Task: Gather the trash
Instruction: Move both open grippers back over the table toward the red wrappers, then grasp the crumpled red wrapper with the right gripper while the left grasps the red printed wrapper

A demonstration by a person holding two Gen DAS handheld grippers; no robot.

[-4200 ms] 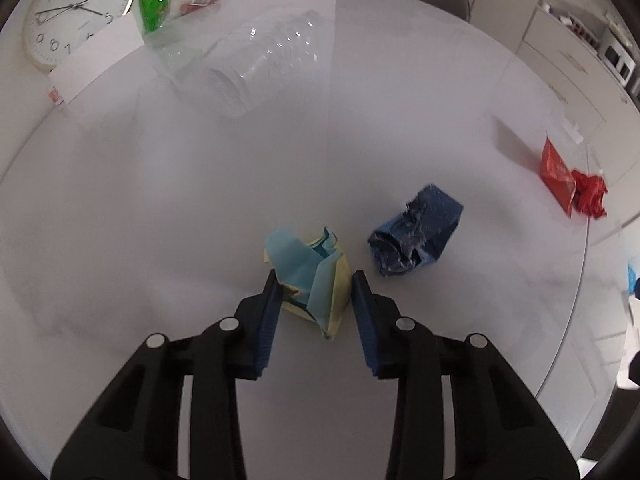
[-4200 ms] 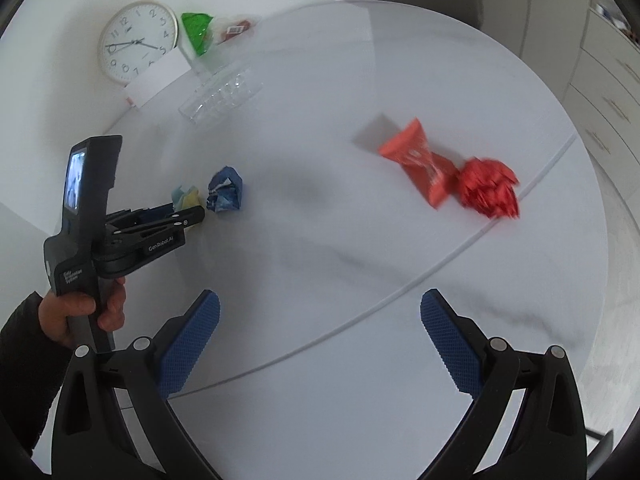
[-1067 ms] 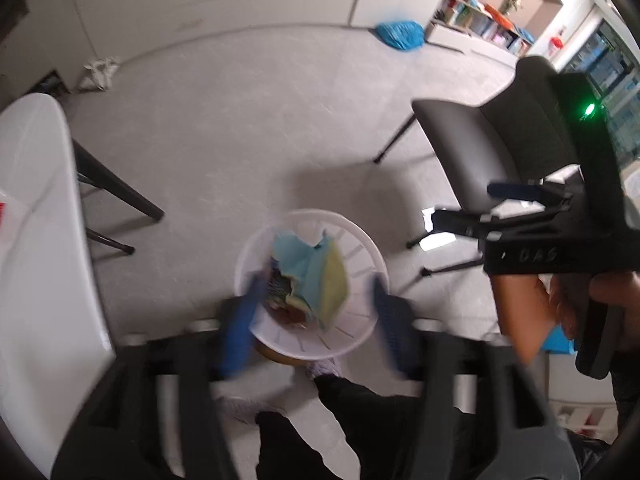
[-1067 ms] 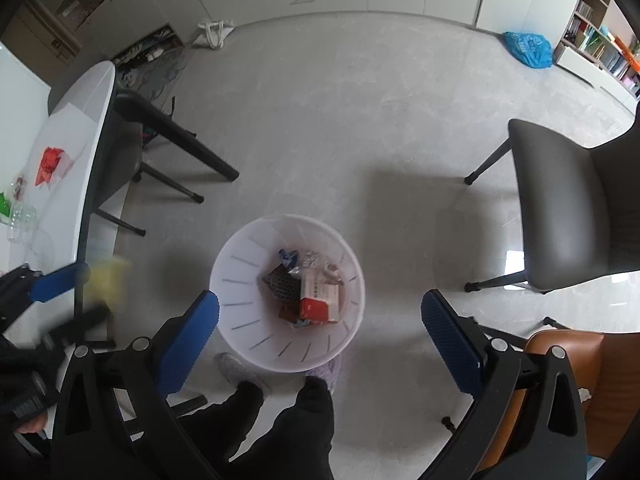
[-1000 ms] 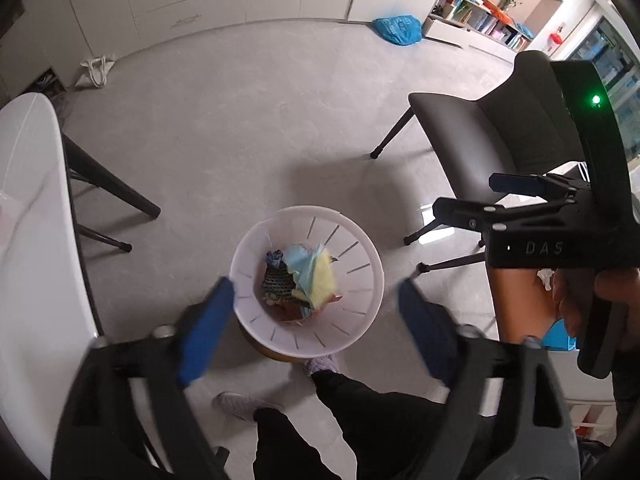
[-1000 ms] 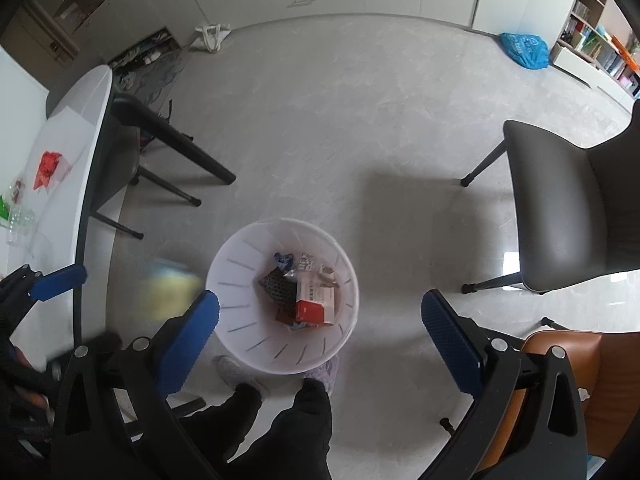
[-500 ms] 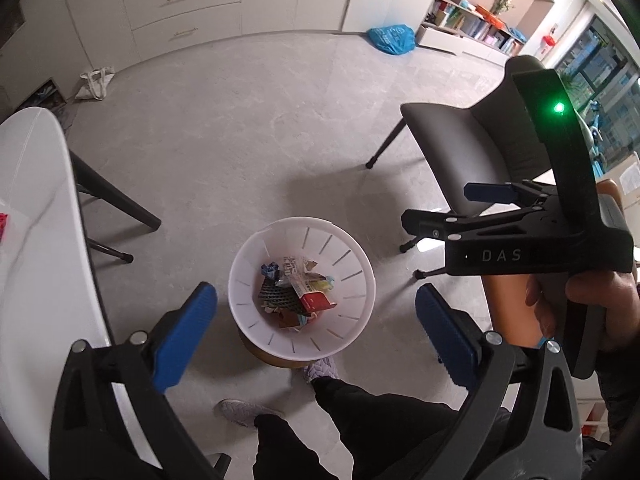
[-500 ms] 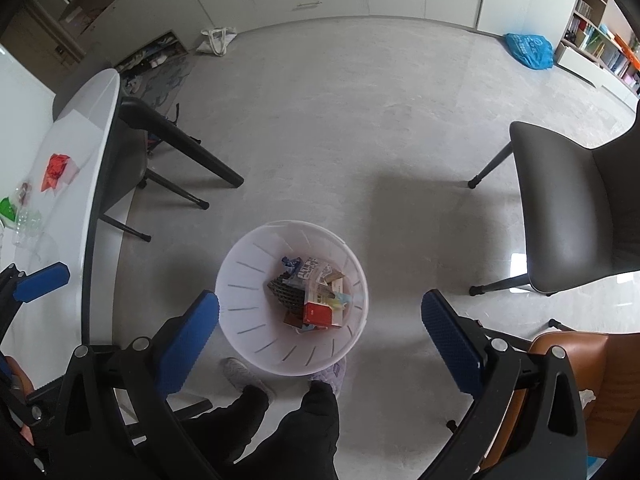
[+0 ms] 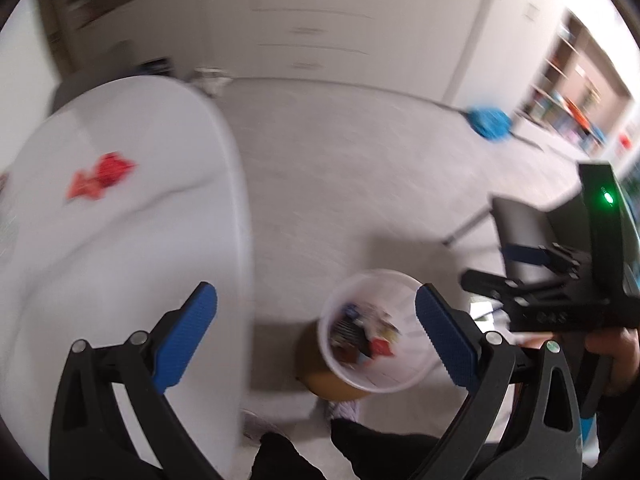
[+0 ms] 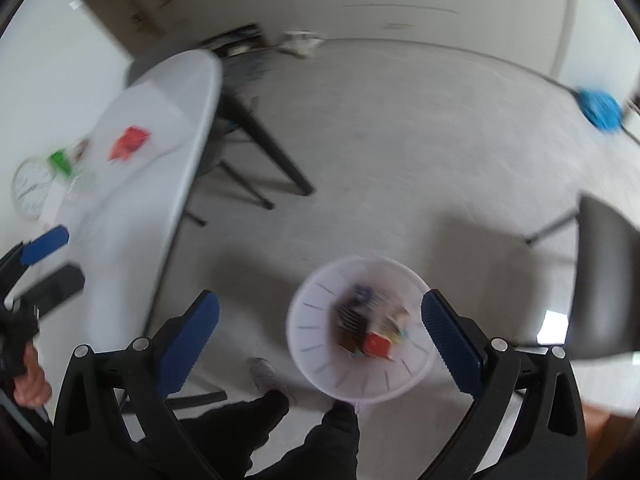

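Both the left gripper (image 9: 316,320) and right gripper (image 10: 320,330), jaws spread wide and empty, swing from the waste bin (image 10: 308,344) toward the table (image 9: 132,240), where red wrappers (image 9: 100,176) await collection.

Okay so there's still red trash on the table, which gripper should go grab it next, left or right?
Probably left. Both the left gripper and the right gripper are open and empty, but the left sits beside the white table, nearer the red trash.
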